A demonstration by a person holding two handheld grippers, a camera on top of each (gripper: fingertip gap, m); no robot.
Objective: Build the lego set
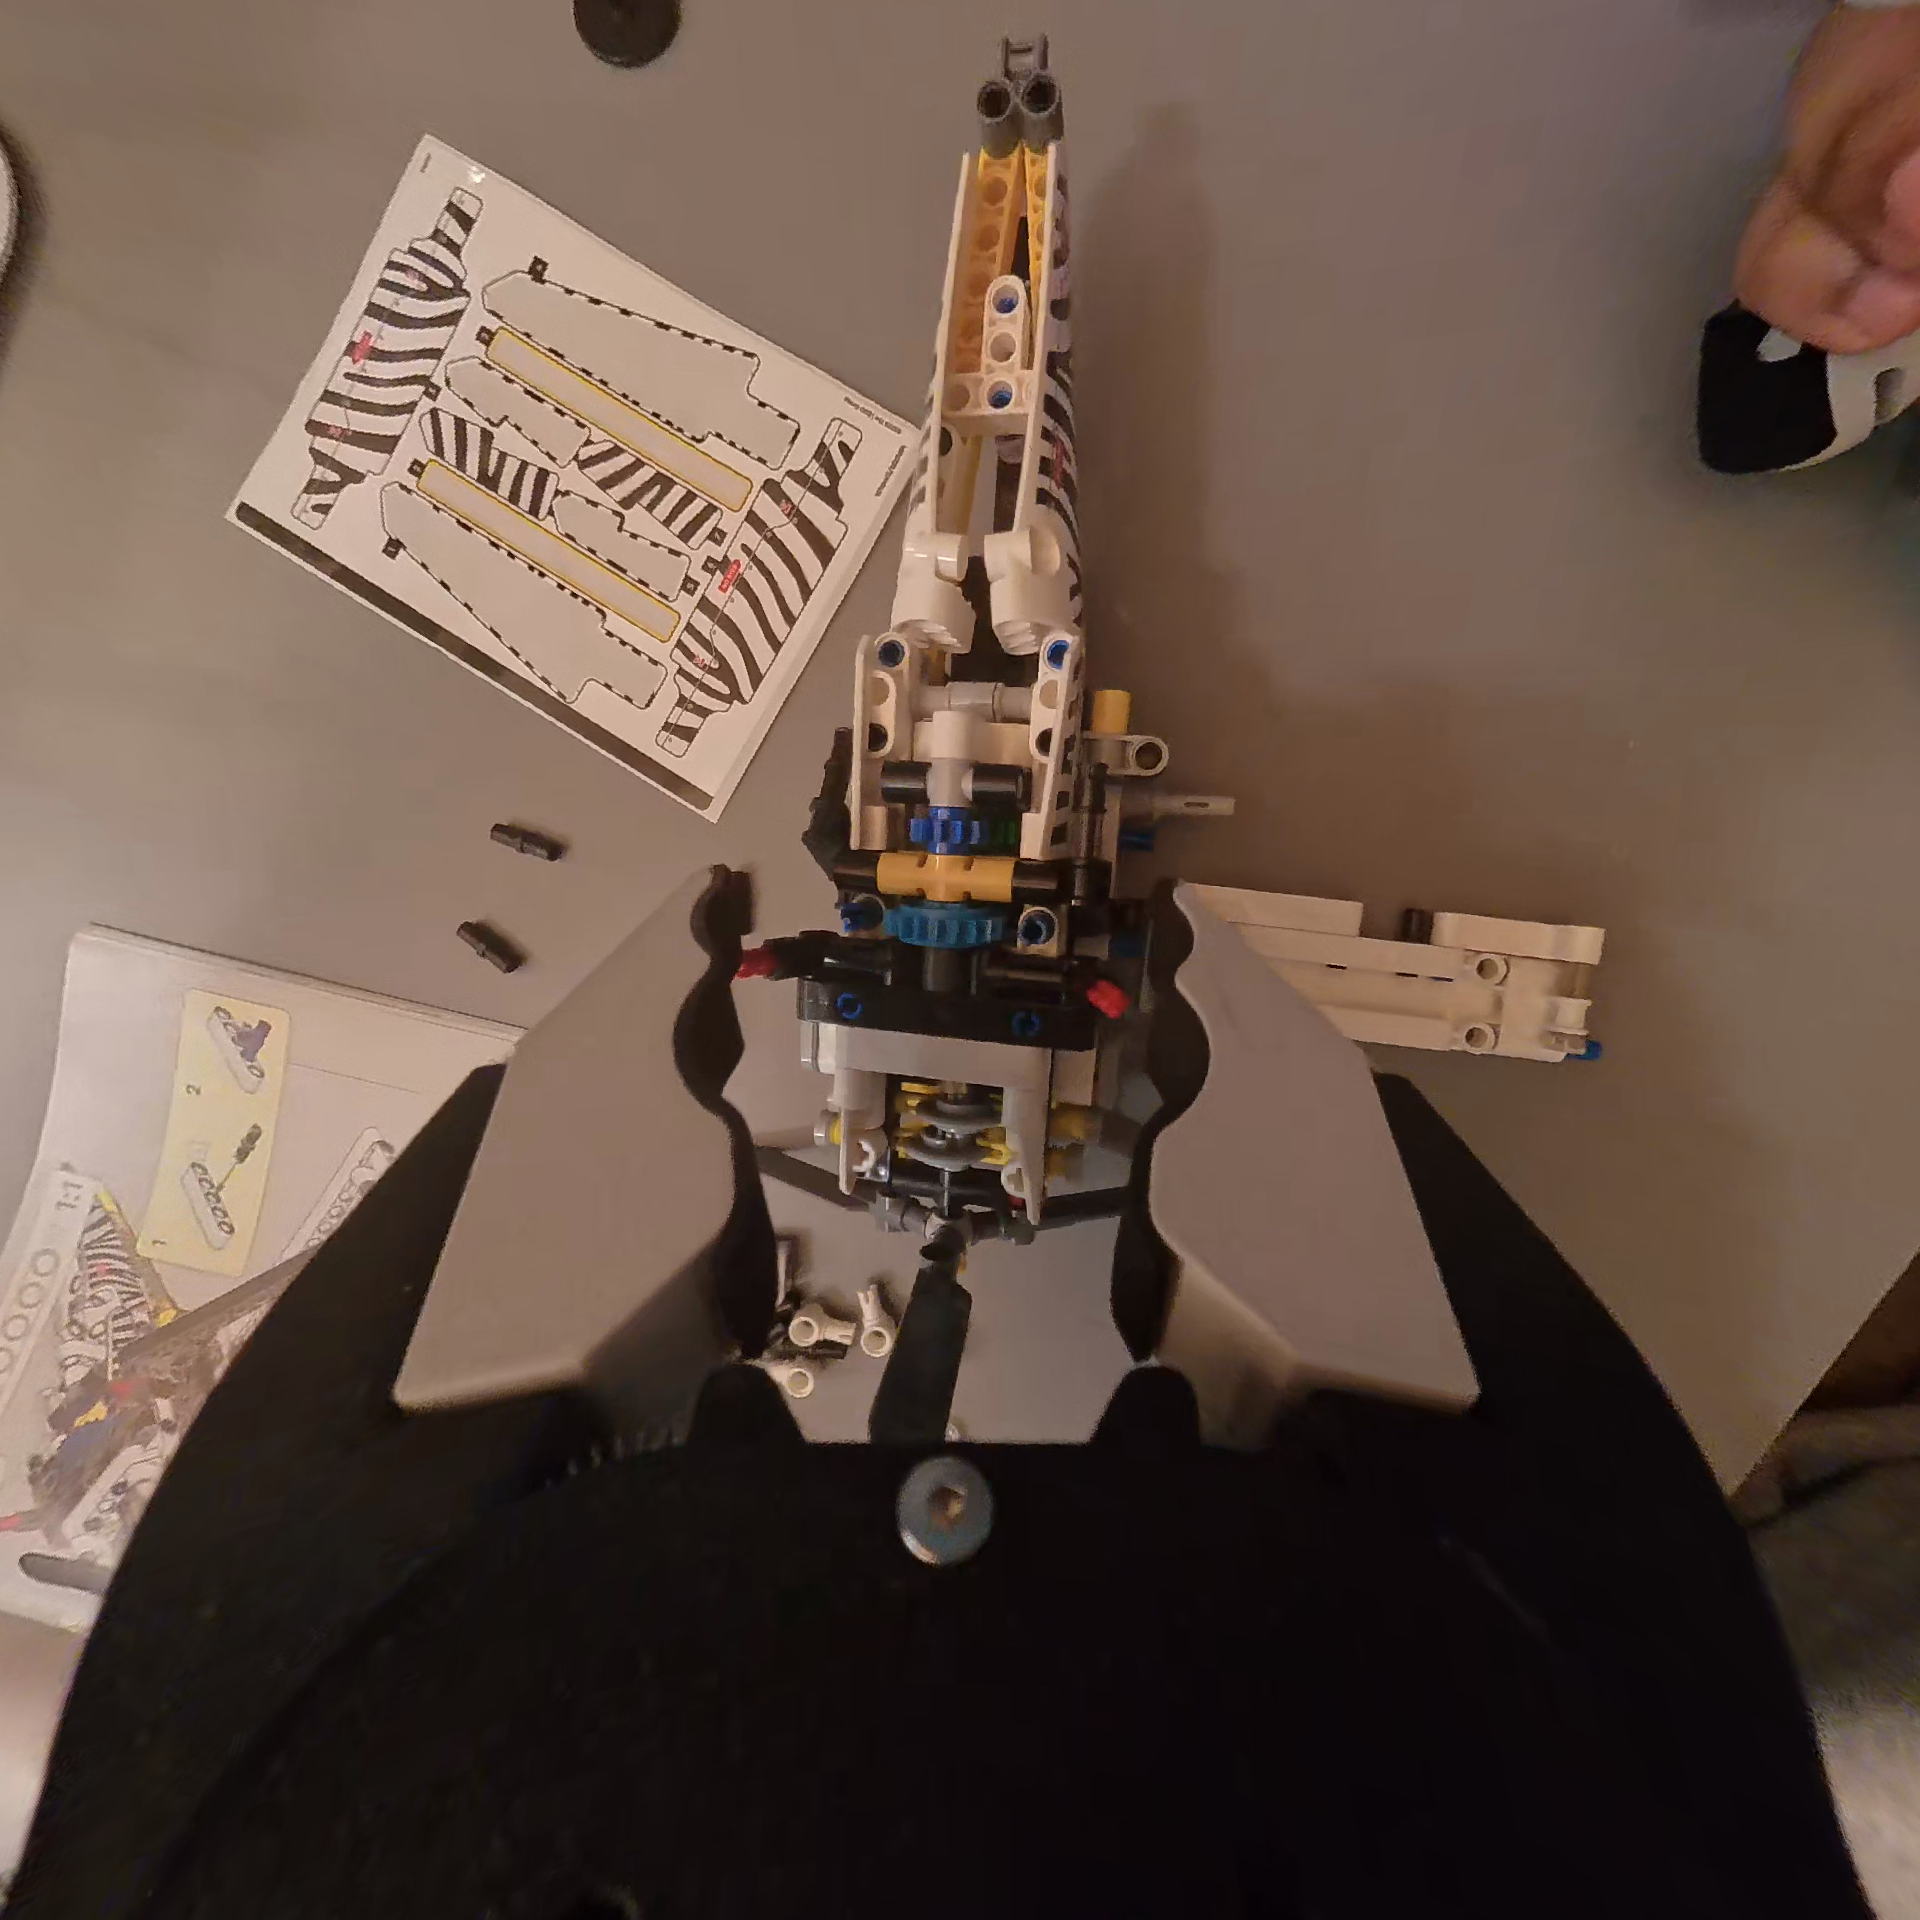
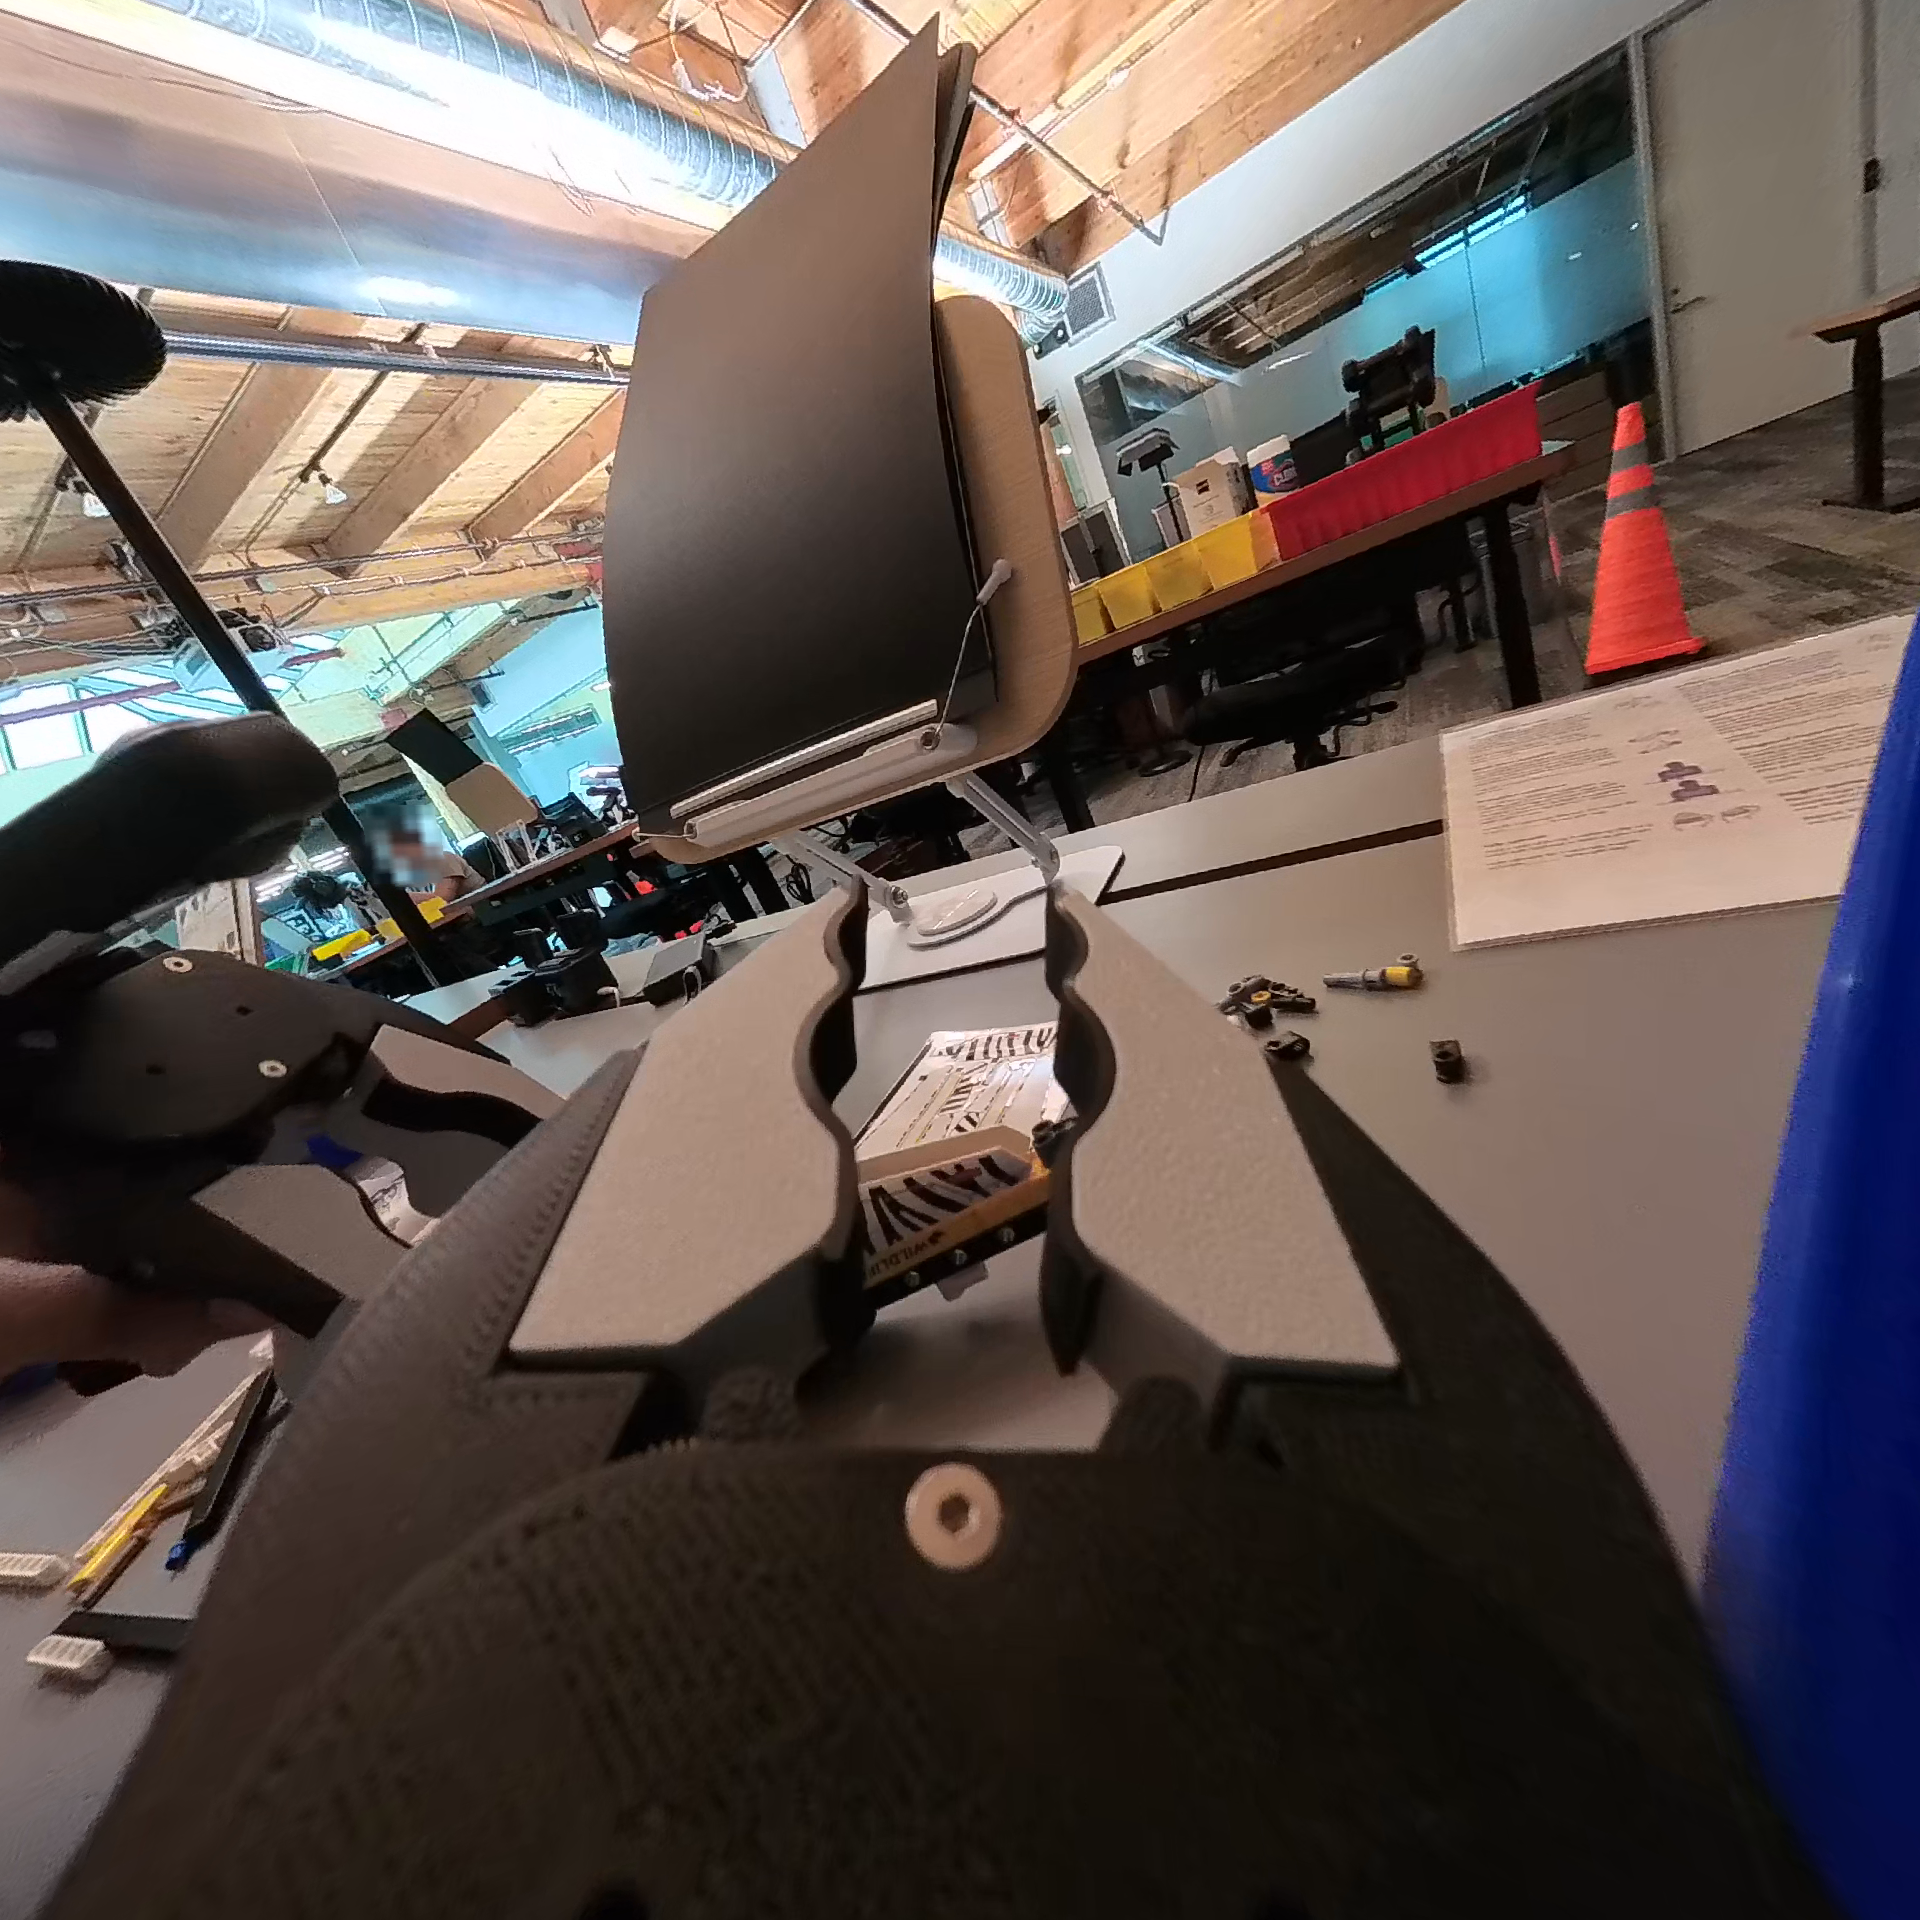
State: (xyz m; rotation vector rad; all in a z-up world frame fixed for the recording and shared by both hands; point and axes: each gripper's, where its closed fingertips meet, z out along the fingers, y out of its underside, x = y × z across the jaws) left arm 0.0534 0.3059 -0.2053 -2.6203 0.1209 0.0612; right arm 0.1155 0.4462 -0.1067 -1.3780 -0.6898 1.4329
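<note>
Two grippers: I run one in each hand, and only the left looks down on the work.
Model [image 1: 977, 831]: the half-built striped body lies on the grey tabletop [image 1: 1403, 623], long tail pointing away from me, gear end nearest the camera.
Left gripper [image 1: 945, 914]: jaws spread wide, one on each side of the model's black mid-section. Whether the pads touch it I cannot tell; I judge it hovers, nothing gripped.
Right gripper [image 2: 951, 935]: jaws at a narrow gap with nothing between the tips — behind the gap I see a striped panel with a yellow edge [image 2: 935, 1195].
Loose parts: two black pins [image 1: 509, 894] left of the model, a white sub-assembly [image 1: 1455, 977] to its right, small connectors [image 1: 831, 1330] under my left jaws.
Paper: sticker sheet [image 1: 561, 457] and booklet [image 1: 208, 1195] on the left.
Step in hand, as I judge it: steady the body with the left so the right can add a piece.
Doing it well: I would close on the black frame, not the gears or red pin ends — square, low, gently.
Risk: a skewed squeeze could twist the tail or pop a panel.
</note>
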